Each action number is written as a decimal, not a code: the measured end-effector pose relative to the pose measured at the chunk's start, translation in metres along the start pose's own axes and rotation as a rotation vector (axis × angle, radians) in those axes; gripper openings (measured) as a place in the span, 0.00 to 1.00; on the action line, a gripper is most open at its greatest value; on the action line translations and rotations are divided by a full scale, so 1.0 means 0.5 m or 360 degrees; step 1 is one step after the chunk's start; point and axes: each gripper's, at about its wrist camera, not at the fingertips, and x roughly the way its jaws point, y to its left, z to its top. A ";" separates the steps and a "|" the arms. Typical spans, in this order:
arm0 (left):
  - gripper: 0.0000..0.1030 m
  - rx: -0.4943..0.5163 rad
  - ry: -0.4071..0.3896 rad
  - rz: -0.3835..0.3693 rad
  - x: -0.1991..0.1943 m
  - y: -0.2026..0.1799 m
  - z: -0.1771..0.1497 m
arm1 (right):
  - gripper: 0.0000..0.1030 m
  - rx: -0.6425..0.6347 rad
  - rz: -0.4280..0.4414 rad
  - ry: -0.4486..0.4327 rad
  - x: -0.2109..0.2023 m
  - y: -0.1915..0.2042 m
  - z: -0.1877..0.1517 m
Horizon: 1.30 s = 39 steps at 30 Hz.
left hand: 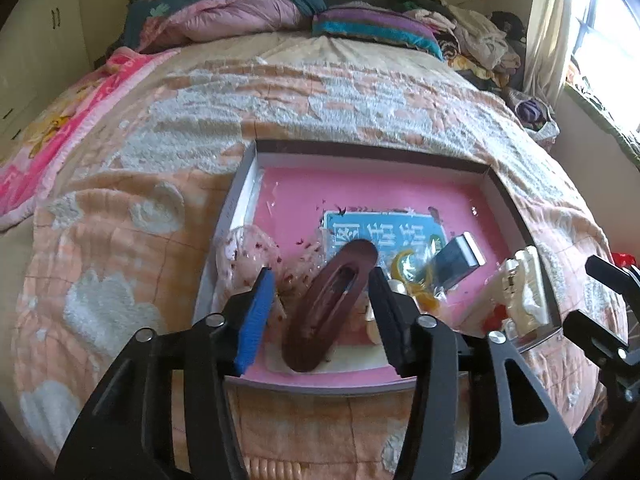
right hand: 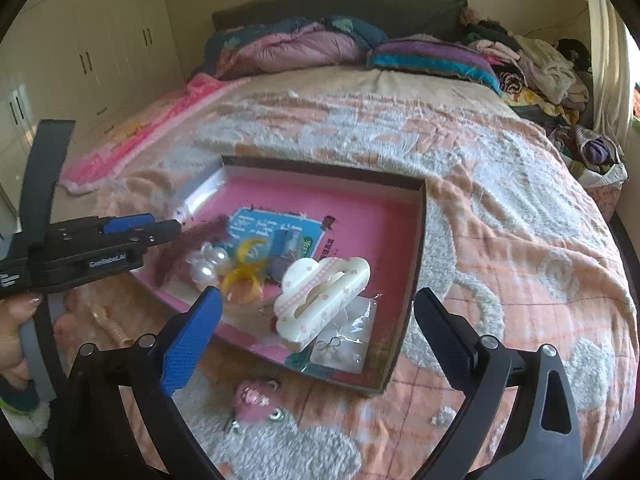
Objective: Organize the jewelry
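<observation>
An open box (left hand: 360,148) with a pink lining lies on the bed and holds several trinkets. My left gripper (left hand: 320,276) hovers over its near left corner with jaws apart. A brown oval hair clip (left hand: 328,304) stands tilted between the pads, which do not press on it; it is blurred (right hand: 192,244) in the right wrist view. My right gripper (right hand: 320,296) is wide open over the box's near edge. A white cloud-shaped claw clip (right hand: 332,276) lies in the box just ahead of it. Pearl pieces (right hand: 210,264), yellow rings (right hand: 252,252) and a packet with a bow pin (right hand: 340,344) also lie inside.
A pink plush charm (right hand: 258,400) lies on the blanket outside the box's near edge. Folded quilts (right hand: 300,48) and a heap of clothes (right hand: 540,68) fill the head of the bed. Wardrobes (right hand: 88,52) stand at left. A hand (right hand: 16,328) holds the left gripper.
</observation>
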 end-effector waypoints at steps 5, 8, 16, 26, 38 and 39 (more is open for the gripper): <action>0.60 -0.0011 -0.0075 0.0008 -0.058 0.000 0.002 | 0.94 0.0006 0.0024 -0.0106 -0.067 0.007 0.003; 0.71 -0.0015 -0.0122 0.0017 -0.095 0.001 0.000 | 0.94 0.0004 0.0039 -0.0150 -0.100 0.012 0.002; 0.80 -0.0015 -0.0222 0.0073 -0.181 0.013 -0.028 | 0.94 -0.0023 0.0071 -0.0233 -0.174 0.037 -0.005; 0.83 -0.0033 -0.0214 0.0123 -0.225 0.045 -0.100 | 0.94 -0.0083 0.0083 -0.0233 -0.205 0.080 -0.040; 0.83 -0.0076 -0.0141 0.0165 -0.226 0.085 -0.177 | 0.94 -0.0126 0.0066 -0.0124 -0.163 0.111 -0.098; 0.83 -0.0081 -0.0129 0.0168 -0.223 0.089 -0.184 | 0.94 -0.0127 0.0062 -0.0113 -0.157 0.112 -0.103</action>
